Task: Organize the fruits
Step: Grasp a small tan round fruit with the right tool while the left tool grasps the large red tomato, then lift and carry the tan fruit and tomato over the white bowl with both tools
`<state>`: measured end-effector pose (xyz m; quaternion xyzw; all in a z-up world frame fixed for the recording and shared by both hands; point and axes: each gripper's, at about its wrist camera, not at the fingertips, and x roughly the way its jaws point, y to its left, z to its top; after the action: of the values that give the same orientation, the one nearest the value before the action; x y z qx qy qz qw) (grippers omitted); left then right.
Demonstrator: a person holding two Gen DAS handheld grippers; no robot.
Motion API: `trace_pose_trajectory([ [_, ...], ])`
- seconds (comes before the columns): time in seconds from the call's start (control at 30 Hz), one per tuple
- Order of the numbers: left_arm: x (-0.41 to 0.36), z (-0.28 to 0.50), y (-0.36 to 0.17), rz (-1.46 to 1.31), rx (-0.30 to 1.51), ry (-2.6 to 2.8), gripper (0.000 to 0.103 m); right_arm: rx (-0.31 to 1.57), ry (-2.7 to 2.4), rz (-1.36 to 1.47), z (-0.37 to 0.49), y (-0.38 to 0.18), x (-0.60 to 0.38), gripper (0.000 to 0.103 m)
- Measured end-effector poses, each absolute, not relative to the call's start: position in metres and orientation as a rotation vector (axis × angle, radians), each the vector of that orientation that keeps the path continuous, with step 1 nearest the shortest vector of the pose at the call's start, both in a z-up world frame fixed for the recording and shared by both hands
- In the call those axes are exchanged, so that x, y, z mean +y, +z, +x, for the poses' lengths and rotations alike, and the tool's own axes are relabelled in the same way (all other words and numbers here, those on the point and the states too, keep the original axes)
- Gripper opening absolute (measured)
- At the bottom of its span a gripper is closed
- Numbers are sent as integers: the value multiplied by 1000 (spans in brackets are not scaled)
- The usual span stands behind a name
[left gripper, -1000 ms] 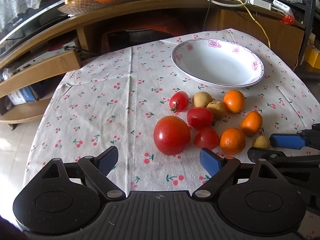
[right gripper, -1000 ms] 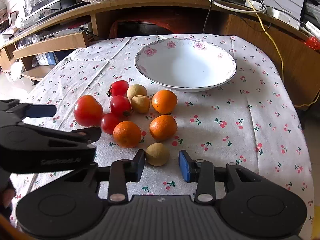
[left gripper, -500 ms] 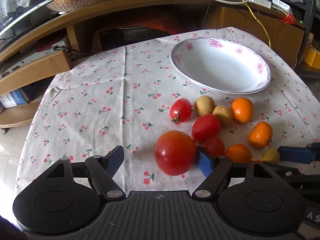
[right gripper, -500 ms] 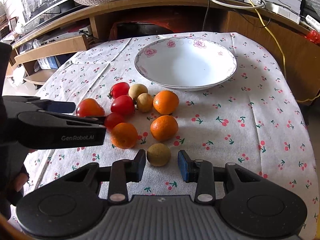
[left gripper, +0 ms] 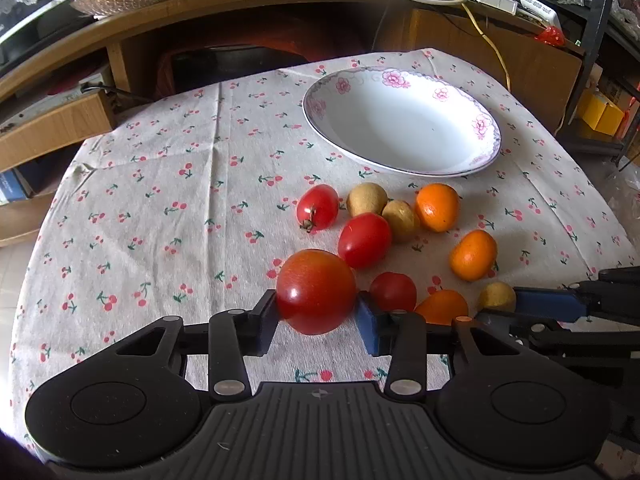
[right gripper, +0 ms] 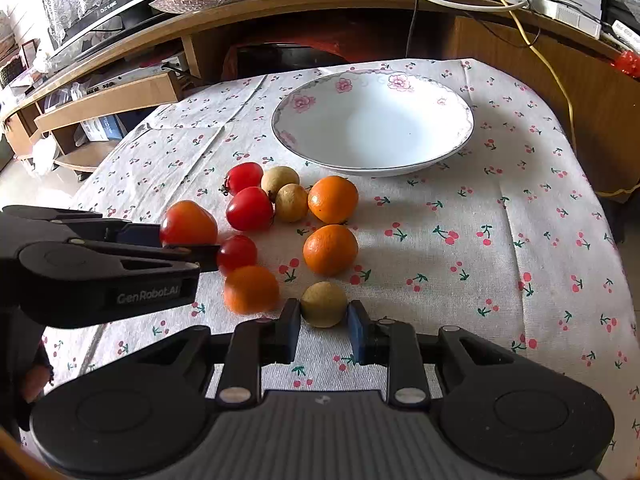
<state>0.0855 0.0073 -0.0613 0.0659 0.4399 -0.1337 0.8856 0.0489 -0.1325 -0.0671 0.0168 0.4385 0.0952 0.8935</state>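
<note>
Round glossy tomato point(left gripper: 315, 291) between left gripper point(left gripper: 316, 312) pads

Cherry-print tablecloth point(left gripper: 160, 208), wooden shelf point(right gripper: 280, 8), yellow cable point(right gripper: 552, 64).

You can read one clear brand: "GenRobot.AI" in pale letters on the black side of the left gripper point(right gripper: 188, 242), as your right wrist camera sees it. On the dark bezel of the screen point(right gripper: 108, 6) at the upper left of that view there is small white lettering, too small to make out. The blue-and-white box point(right gripper: 102, 128) on the low shelf carries print as well, but you cannot read it either.
</note>
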Motion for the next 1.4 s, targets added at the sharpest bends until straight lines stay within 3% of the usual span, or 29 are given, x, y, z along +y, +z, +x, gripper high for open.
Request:
trace_pose_trajectory([
  [0.13,8,83,-61,133,918,-281,49,906,201,30,48,-67,-132,26],
  [0.27,7,85,-62,144,909,-276,55,906,204,24,48,-68,-132,27],
  [0.4,8,92,-64,134,904,-256,68,899,205,22,48,-68,-132,27],
  [0.47,10,95,-65,121,903,-253,69,896,206,26,47,-69,-132,27],
  [0.83,9,95,-62,111,917,-271,50,908,201,52,47,-67,-136,26],
  [1.4,7,86,-49,57,939,-282,48,860,193,66,38,-53,-142,26],
])
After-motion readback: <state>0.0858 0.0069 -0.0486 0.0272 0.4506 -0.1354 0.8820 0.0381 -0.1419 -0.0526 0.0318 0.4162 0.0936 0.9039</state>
